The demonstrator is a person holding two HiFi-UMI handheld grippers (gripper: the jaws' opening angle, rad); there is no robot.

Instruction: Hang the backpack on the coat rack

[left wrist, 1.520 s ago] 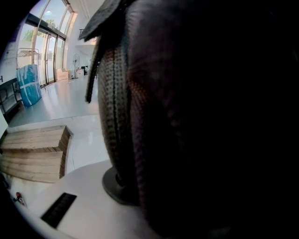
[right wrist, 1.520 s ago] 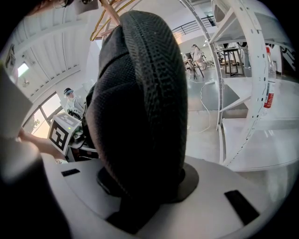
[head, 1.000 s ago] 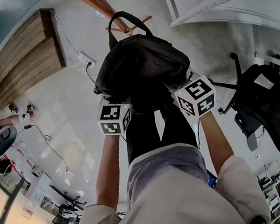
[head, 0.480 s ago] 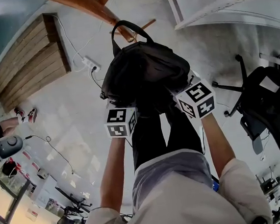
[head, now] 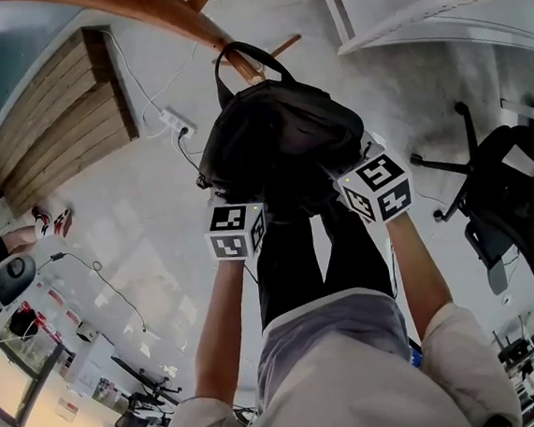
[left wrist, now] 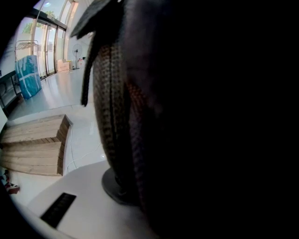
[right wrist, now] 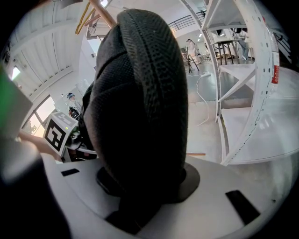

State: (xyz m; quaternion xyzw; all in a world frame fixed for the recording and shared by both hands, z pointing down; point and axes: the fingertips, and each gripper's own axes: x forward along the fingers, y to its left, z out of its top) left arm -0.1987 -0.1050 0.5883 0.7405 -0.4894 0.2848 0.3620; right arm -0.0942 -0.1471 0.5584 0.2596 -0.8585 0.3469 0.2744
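The left gripper (head: 233, 211) pinches dark woven fabric on 1 side of the lower body of the backpack (head: 279, 141). The right gripper (head: 352, 179) pinches a padded mesh fold on the other side. The backpack is black, soft and rounded, and is held in the air above the floor, just short of the coat rack (head: 153, 8). Its top handle loop (head: 243, 47) stands upright, and the tip of 1 wooden peg (head: 245, 67) appears to sit inside it. Step in hand, as judged: seating the loop on the peg. The next move calls for lowering until the loop bears the load, then spreading both sets of jaws.
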